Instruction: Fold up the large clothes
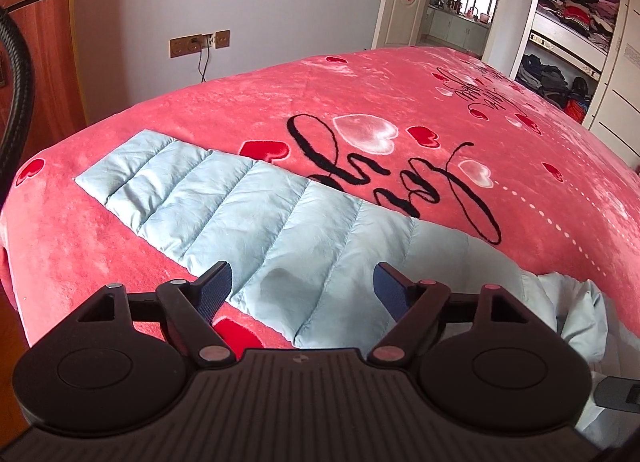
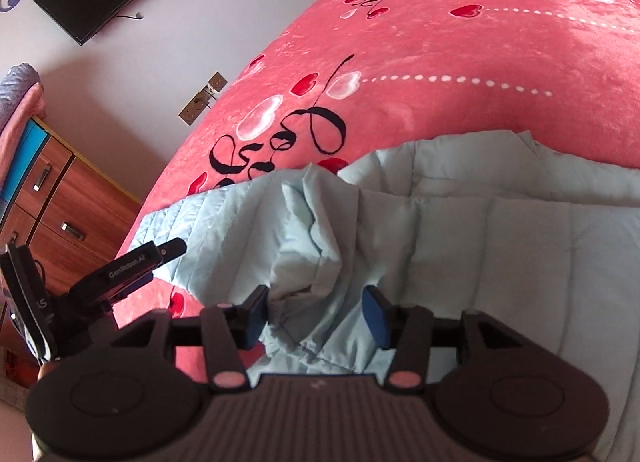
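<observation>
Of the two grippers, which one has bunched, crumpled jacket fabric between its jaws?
The right gripper: a crumpled fold of the light blue jacket lies between its jaws. The left gripper hovers over the flat, smooth sleeve.

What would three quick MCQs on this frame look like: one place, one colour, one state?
1. Where does the sleeve lie?
A. Flat on the blanket
B. On the floor
C. In the wardrobe

2. What colour is the jacket?
A. Black
B. Light blue
C. Yellow

3. How do the right tongs stand?
A. Shut on the jacket
B. Shut, empty
C. Open over bunched fabric

A: the left view shows the sleeve spread flat on the pink blanket.
B: both views show pale blue quilted fabric.
C: a gap shows between each pad and the fabric.
</observation>
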`<state>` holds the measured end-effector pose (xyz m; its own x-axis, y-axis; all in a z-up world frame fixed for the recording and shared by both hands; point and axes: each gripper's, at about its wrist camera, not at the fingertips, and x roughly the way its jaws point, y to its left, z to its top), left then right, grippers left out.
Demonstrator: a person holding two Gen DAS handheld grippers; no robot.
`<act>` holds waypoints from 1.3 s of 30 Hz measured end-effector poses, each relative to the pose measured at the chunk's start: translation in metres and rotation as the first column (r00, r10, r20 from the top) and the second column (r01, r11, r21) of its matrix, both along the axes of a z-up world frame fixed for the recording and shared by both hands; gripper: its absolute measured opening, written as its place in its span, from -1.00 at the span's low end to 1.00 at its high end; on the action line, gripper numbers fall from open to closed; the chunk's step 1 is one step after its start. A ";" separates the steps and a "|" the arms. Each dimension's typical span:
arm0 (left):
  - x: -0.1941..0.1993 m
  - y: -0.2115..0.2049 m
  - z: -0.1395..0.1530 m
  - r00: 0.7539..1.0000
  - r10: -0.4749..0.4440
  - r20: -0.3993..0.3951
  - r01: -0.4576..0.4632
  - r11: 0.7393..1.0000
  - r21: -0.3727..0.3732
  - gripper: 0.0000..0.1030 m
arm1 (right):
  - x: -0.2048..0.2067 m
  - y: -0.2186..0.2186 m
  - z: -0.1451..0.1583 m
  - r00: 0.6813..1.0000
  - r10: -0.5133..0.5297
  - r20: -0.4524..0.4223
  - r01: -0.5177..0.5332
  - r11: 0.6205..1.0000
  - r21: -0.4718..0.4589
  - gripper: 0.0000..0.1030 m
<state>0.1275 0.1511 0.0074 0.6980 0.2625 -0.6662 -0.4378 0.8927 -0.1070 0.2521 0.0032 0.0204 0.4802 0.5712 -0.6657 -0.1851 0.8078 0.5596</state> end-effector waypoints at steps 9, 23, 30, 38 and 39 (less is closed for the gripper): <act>-0.012 0.036 0.000 0.992 0.125 0.024 -0.122 0.987 -0.104 0.99 | -0.023 -0.017 0.019 0.998 -0.037 0.058 0.039 0.999 -0.033 0.39; -0.048 0.153 -0.021 0.869 0.494 0.021 -0.429 0.774 -0.466 0.99 | -0.100 -0.094 0.011 0.958 -0.260 0.124 0.283 0.929 -0.239 0.72; -0.039 0.171 -0.036 0.843 0.535 0.053 -0.413 0.707 -0.574 0.99 | -0.117 -0.123 -0.008 0.928 -0.370 0.050 0.372 0.908 -0.192 0.74; -0.009 0.162 -0.041 0.869 0.482 0.111 -0.351 0.759 -0.548 0.57 | -0.117 -0.126 -0.018 0.918 -0.394 0.054 0.397 0.902 -0.168 0.76; -0.006 0.159 -0.040 0.875 0.470 0.114 -0.347 0.774 -0.529 0.40 | -0.117 -0.125 -0.018 0.919 -0.390 0.056 0.394 0.903 -0.172 0.76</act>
<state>0.1214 0.3098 -0.0323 0.7440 0.2492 -0.6199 -0.6572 0.4402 -0.6118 0.1347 -0.1220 0.0024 0.6551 0.2082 -0.7263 0.1574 0.9026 0.4007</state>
